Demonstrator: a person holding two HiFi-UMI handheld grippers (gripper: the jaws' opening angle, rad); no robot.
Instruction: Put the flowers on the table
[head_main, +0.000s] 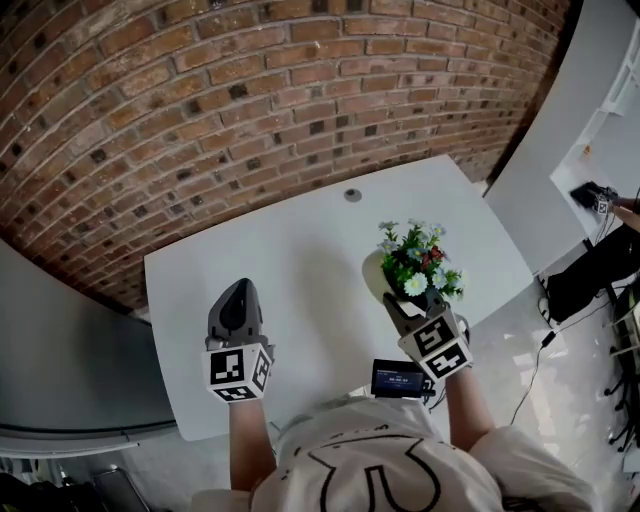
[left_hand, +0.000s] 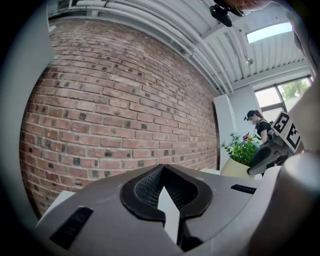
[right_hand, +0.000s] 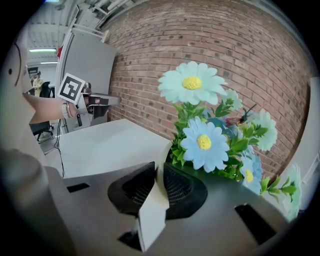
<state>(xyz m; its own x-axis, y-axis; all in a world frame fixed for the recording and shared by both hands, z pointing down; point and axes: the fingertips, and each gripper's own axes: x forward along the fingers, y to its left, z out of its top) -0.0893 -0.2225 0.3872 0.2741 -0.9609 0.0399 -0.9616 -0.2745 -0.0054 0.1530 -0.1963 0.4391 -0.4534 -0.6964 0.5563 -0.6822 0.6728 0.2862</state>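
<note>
A cream pot (head_main: 376, 275) of green leaves and pale blue and white flowers (head_main: 420, 262) is at the right part of the white table (head_main: 290, 250). I cannot tell whether the pot rests on the top or hangs just above it. My right gripper (head_main: 395, 305) is shut on the pot's near rim (right_hand: 162, 160), which is pinched between the dark pads, with the flowers (right_hand: 205, 142) just beyond. My left gripper (head_main: 238, 295) hovers over the table's near left part, shut, with nothing in it (left_hand: 162, 192). It sees the pot (left_hand: 235, 167) off to its right.
A brick wall (head_main: 200, 90) runs behind the table. A round cable hole (head_main: 352, 195) sits near the table's far edge. A grey panel (head_main: 60, 360) stands at the left. Cables (head_main: 535, 360) lie on the floor to the right, where another person (head_main: 625, 210) is.
</note>
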